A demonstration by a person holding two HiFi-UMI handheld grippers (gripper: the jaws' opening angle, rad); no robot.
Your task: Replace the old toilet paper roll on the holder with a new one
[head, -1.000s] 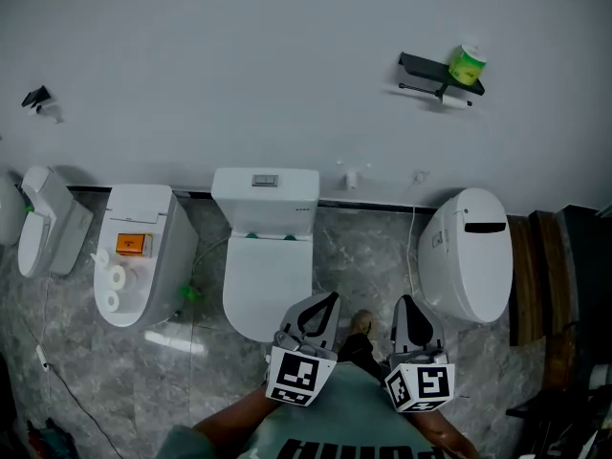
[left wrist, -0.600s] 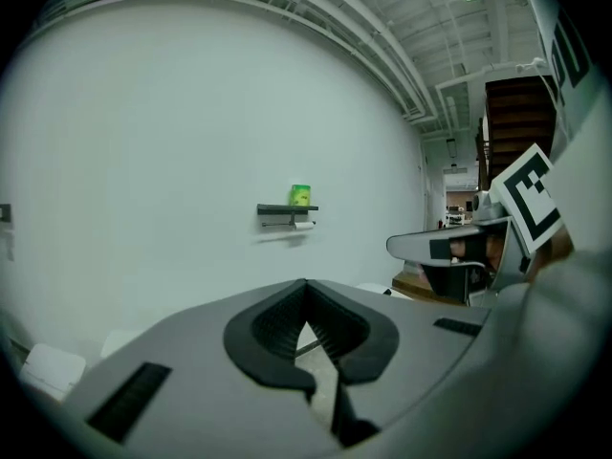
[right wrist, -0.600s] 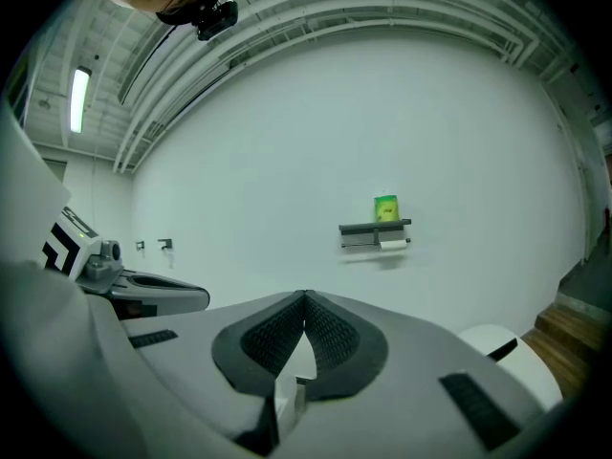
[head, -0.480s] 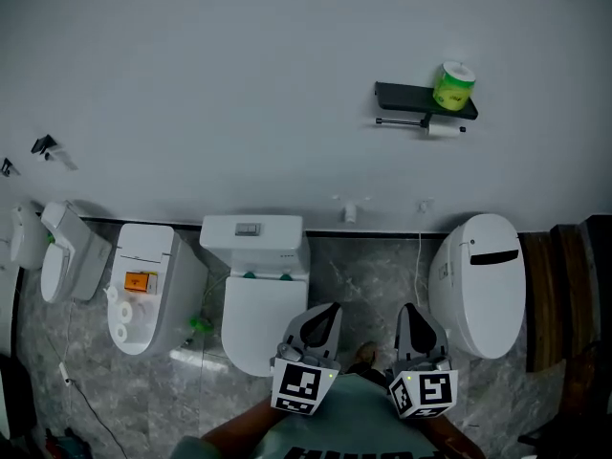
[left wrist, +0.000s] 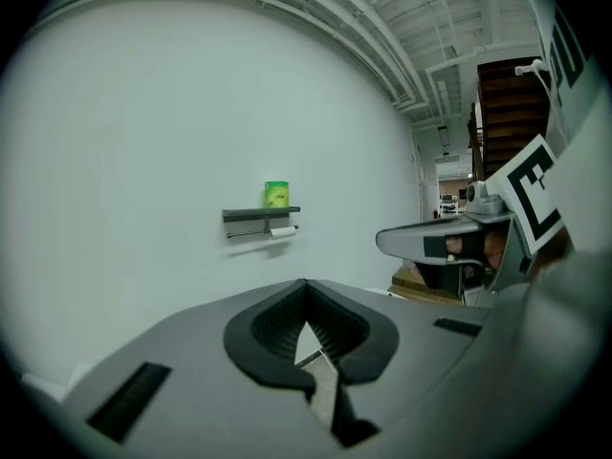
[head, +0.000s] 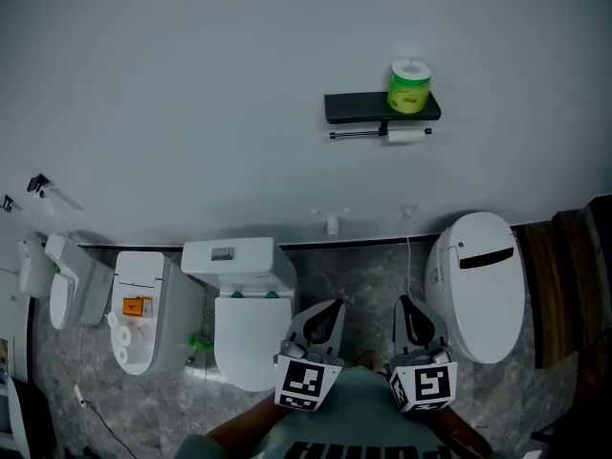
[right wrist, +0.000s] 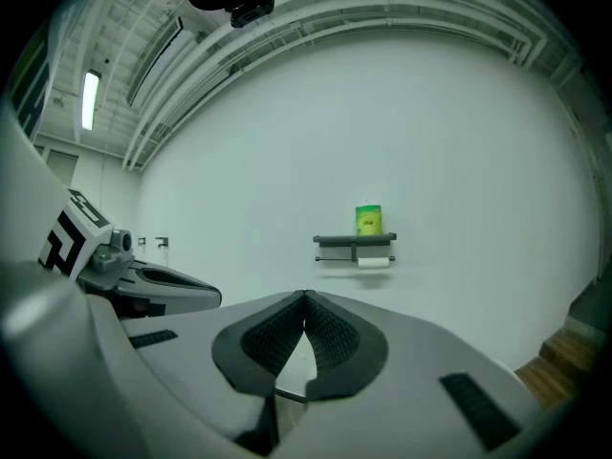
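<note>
Nothing is done yet. The old roll (head: 405, 136) hangs under the shelf (head: 359, 109) on the wall (head: 191, 84). The new roll (head: 409, 86), in green wrap, stands on top of the shelf. The left gripper (head: 323, 316) and right gripper (head: 411, 316) are well below the shelf, both pressed together, holding nothing. The wrap's print is too small to read

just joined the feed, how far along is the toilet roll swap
Nothing looks done: the old roll hangs on the bar under the black shelf, and the green-wrapped new roll stands on top. Nothing in hand: left gripper and right gripper are shut, empty, not yet there. Removing and replacing remain.
</note>
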